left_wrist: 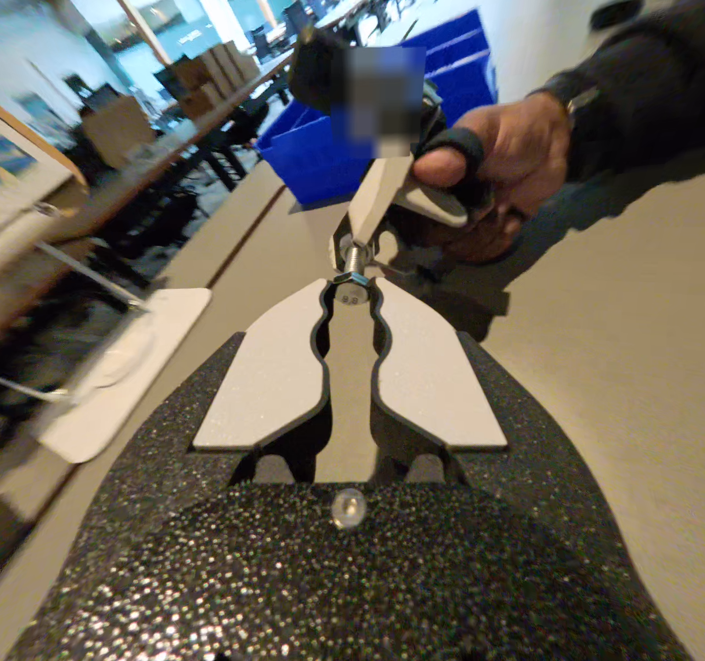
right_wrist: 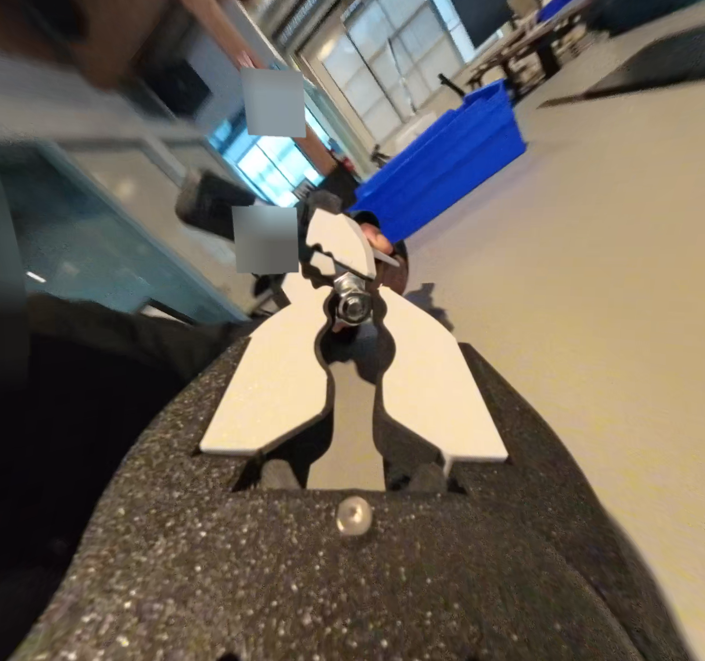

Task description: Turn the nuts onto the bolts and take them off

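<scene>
In the left wrist view my left gripper (left_wrist: 351, 288) is shut on the hex head of a silver bolt (left_wrist: 353, 261), held in the air above the table. The threaded shaft points away into my right gripper (left_wrist: 356, 242), held by a person's hand (left_wrist: 515, 161). In the right wrist view my right gripper (right_wrist: 353, 308) is shut around a silver hex nut (right_wrist: 353, 306) that sits on the bolt's end. My left gripper (right_wrist: 343, 261) shows just beyond it, tilted, holding the far end of the bolt. Most of the shaft is hidden there.
A blue plastic bin (left_wrist: 316, 154) stands on the beige table (left_wrist: 572, 337) behind the grippers; it also shows in the right wrist view (right_wrist: 438, 180). A white flat tray (left_wrist: 126, 368) lies at the table's left edge. Desks and chairs stand beyond.
</scene>
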Motion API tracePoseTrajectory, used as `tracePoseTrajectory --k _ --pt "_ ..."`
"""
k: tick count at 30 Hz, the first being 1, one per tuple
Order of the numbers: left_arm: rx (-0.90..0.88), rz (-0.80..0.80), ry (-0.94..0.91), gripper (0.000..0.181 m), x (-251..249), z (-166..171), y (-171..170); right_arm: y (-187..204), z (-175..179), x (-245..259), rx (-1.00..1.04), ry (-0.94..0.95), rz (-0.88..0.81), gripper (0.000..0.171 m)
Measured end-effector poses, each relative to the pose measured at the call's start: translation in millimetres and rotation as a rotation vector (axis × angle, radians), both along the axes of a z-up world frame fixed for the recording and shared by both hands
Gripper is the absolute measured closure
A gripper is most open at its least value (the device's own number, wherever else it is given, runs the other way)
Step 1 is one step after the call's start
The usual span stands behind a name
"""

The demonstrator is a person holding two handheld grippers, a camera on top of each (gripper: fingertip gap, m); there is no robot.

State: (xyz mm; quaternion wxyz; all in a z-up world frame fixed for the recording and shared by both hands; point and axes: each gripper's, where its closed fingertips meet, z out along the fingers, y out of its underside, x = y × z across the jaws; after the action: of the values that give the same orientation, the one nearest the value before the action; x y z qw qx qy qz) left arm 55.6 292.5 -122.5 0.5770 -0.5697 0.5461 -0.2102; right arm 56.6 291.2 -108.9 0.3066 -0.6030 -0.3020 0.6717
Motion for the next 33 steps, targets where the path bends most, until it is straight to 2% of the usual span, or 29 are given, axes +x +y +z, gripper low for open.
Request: tracePoseTrajectory --k 2,3,4,10,14,17,19,21,23,26,27,30,33 --pt "0.010 0.004 0.010 0.164 3 0 -2 5 1 2 -0.127 0.083 0.017 0.147" --pt "-0.045 -0.022 -0.033 0.164 5 0 -4 10 3 5 -0.134 0.106 0.001 0.136" --pt "-0.110 -0.042 -0.085 0.164 5 2 -4 13 7 8 -0.099 0.122 -0.015 0.134" --pt "-0.425 -0.130 -0.313 0.164 -5 13 -1 13 7 19 0.376 -0.023 -0.092 0.132" --pt "-0.526 -0.173 -0.315 0.164 -2 7 -5 1 1 13 0.605 -0.097 -0.088 0.135" --pt "-0.579 -0.213 -0.288 0.164 3 0 -11 -7 -6 7 0.709 -0.148 -0.073 0.149" --pt "-0.556 -0.201 -0.279 0.164 5 -2 -11 -8 -8 5 0.700 -0.155 -0.077 0.153" --pt "-0.493 -0.175 -0.260 0.164 3 -1 -8 -6 -8 3 0.588 -0.149 -0.056 0.154" --pt "-0.332 -0.109 -0.189 0.164 1 -2 -3 -4 -8 2 0.400 -0.120 -0.026 0.154" --pt "-0.023 -0.003 -0.035 0.164 -2 -1 2 -2 -8 0 -0.013 -0.017 0.059 0.153" --pt "0.019 0.018 -0.020 0.164 -2 0 3 -1 -6 1 -0.071 0.020 0.073 0.153" --pt "-0.093 -0.024 -0.125 0.164 -2 4 1 2 3 4 0.037 0.055 0.037 0.146" --pt "-0.285 -0.061 -0.239 0.164 -9 3 6 9 1 8 0.260 -0.011 -0.043 0.127"
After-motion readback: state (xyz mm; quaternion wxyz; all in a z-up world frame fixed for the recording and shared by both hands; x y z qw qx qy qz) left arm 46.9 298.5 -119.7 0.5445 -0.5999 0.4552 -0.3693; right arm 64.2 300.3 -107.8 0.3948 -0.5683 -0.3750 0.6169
